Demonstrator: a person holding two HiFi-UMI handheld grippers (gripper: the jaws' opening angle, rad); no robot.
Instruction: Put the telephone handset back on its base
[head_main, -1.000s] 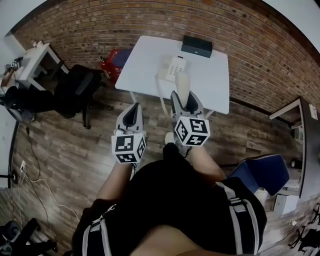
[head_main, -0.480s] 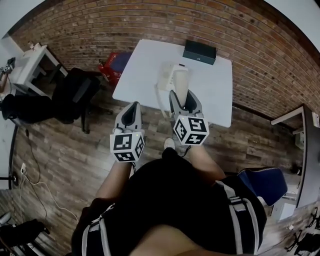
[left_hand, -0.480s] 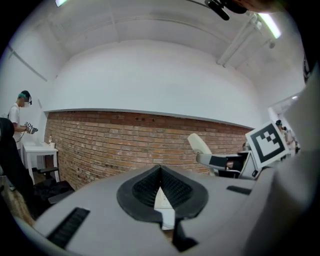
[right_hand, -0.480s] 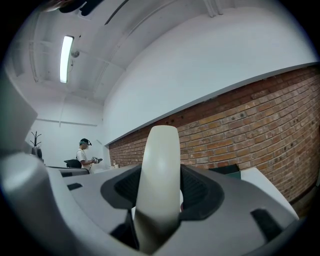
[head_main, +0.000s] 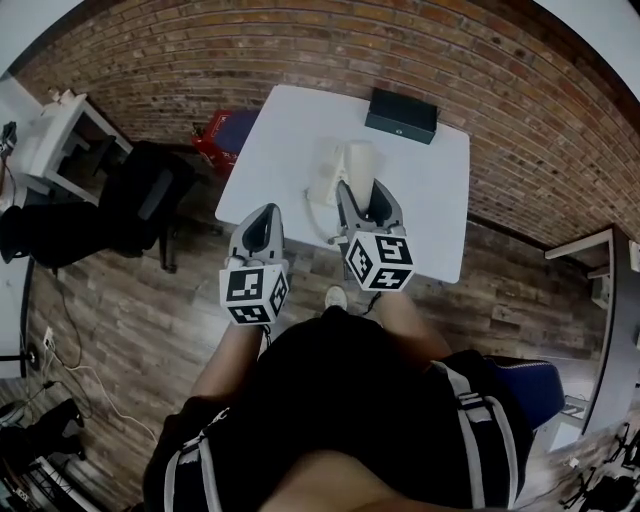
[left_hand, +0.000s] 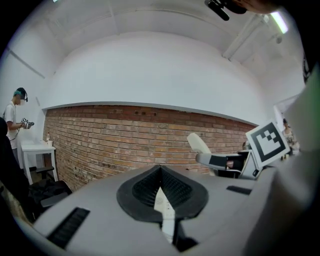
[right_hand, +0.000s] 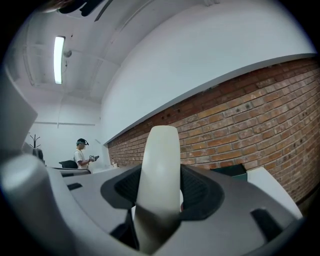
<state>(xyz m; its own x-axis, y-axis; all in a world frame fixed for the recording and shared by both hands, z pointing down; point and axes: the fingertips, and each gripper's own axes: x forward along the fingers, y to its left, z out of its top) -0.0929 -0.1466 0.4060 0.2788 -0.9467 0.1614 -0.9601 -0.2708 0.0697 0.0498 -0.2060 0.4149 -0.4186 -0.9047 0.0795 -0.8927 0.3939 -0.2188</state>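
Observation:
My right gripper (head_main: 363, 190) is shut on the cream telephone handset (head_main: 361, 163), which stands upright between the dark pads (right_hand: 200, 192) in the right gripper view (right_hand: 160, 170). In the head view the handset hangs over the right part of the cream telephone base (head_main: 322, 178) on the white table (head_main: 425, 205). A coiled cord (head_main: 310, 212) droops at the base's near side. My left gripper (head_main: 265, 212) hovers left of the table's near edge, shut and holding nothing. In the left gripper view its jaws (left_hand: 161, 170) meet, with the handset (left_hand: 199, 144) off to the right.
A black box (head_main: 400, 115) lies at the table's far edge, close to the brick wall. A red bin (head_main: 222, 130) and a black office chair (head_main: 150, 190) stand left of the table. There is a white desk (head_main: 55, 135) at far left and a blue chair (head_main: 530, 372) at lower right. A person (right_hand: 81, 153) stands in the distance.
The table has drawn closer in the head view. The handset in my right gripper has gone from beside the base to over it. My left gripper has kept its place beside the right one.

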